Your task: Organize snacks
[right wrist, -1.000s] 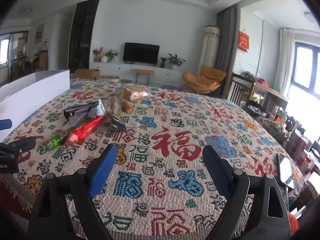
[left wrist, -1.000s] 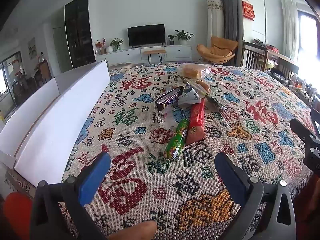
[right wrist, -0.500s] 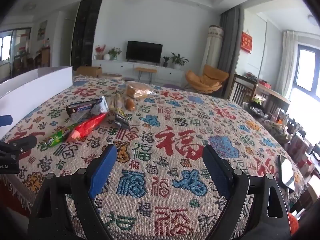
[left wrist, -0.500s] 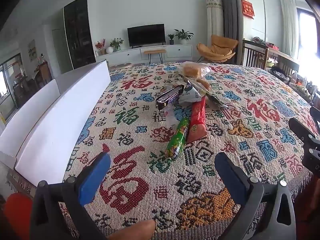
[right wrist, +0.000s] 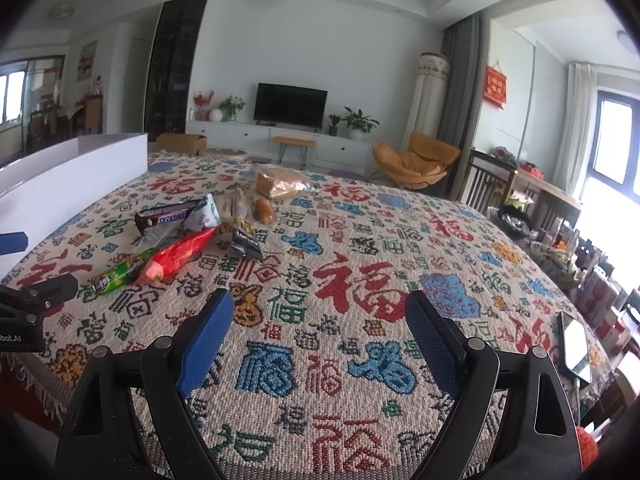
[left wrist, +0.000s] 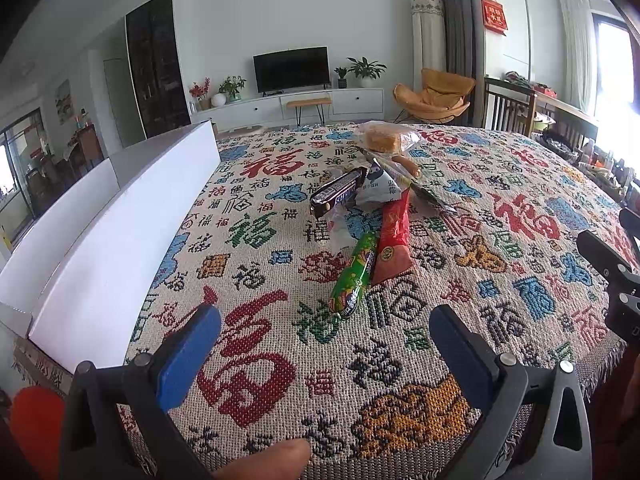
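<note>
Straight ahead of the left gripper (left wrist: 325, 334), whose jaws are spread and empty, a green tube (left wrist: 353, 273) is seen on the tablecloth (left wrist: 256, 364), its long axis running away toward a red packet (left wrist: 394, 240) touching it. From the right wrist, the right gripper (right wrist: 320, 326), likewise spread and empty, is pointed at bare cloth; the glossy green tube (right wrist: 120, 273) lies off to its left, so the left gripper is judged nearer.

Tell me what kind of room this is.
Most likely a home living room: a black flat-screen television on a long white cabinet, an orange lounge chair, and potted green plants beside the screen.
</note>
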### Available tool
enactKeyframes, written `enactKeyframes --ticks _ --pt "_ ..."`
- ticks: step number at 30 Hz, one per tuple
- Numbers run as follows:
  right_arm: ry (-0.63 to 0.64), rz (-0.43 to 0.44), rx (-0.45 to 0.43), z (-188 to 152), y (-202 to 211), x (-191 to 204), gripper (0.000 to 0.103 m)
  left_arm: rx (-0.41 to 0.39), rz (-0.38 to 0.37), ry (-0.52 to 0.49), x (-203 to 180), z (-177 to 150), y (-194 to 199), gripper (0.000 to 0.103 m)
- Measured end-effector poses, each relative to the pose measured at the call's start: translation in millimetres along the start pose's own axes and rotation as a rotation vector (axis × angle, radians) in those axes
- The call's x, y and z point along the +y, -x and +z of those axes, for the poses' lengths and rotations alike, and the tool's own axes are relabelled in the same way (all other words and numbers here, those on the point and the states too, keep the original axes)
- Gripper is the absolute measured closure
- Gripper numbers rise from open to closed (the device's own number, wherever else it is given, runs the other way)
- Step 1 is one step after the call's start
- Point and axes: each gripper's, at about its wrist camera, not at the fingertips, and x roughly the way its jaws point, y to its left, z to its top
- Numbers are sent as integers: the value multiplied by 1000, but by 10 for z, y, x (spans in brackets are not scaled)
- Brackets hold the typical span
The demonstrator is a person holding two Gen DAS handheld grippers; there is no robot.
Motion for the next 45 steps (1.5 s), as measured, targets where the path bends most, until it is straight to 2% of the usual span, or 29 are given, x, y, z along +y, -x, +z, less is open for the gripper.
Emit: enactKeyframes --ticks 45 --pt "4 15 4 -14 -40 30 13 30 -7 -16 -54 -73 -83 0"
